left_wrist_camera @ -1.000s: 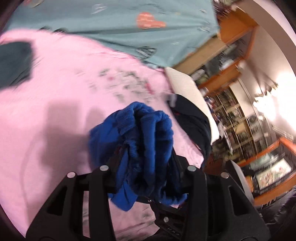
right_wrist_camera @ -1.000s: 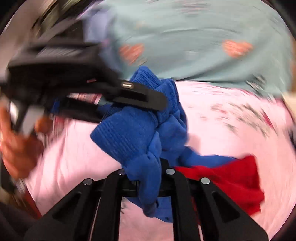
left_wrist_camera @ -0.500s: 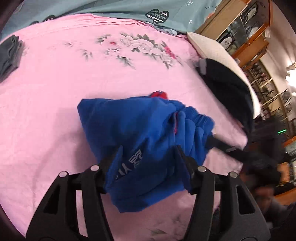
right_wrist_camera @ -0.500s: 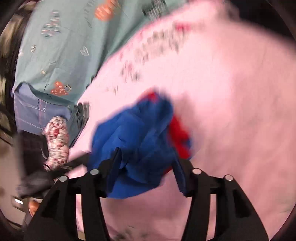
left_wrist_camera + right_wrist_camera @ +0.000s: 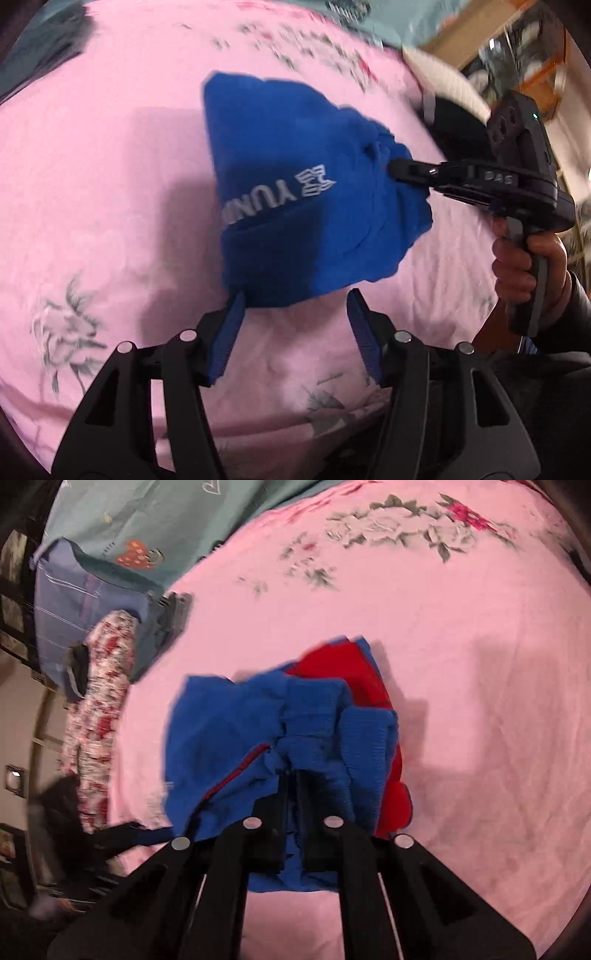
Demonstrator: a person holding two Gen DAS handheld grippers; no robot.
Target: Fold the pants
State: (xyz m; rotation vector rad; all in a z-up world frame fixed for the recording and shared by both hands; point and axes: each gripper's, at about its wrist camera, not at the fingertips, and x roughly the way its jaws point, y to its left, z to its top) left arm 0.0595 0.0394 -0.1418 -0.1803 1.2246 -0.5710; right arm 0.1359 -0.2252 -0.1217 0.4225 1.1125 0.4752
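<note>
The blue pants lie bunched and folded on the pink floral bedsheet, white lettering facing up. In the right wrist view the pants show a red part at the far side. My left gripper is open, its blue-padded fingers just behind the pants' near edge, holding nothing. My right gripper is shut on the pants' ribbed waistband; it also shows in the left wrist view, clamped on the pants' right edge.
A teal patterned blanket and a blue-grey folded cloth lie at the bed's far left, with a red-and-white floral bundle. A white pillow and dark garment sit at the right edge; wooden shelves stand beyond.
The pants went from held up between both grippers to lying on the sheet. My left gripper opened and drew back from them. My right gripper still clamps the waistband.
</note>
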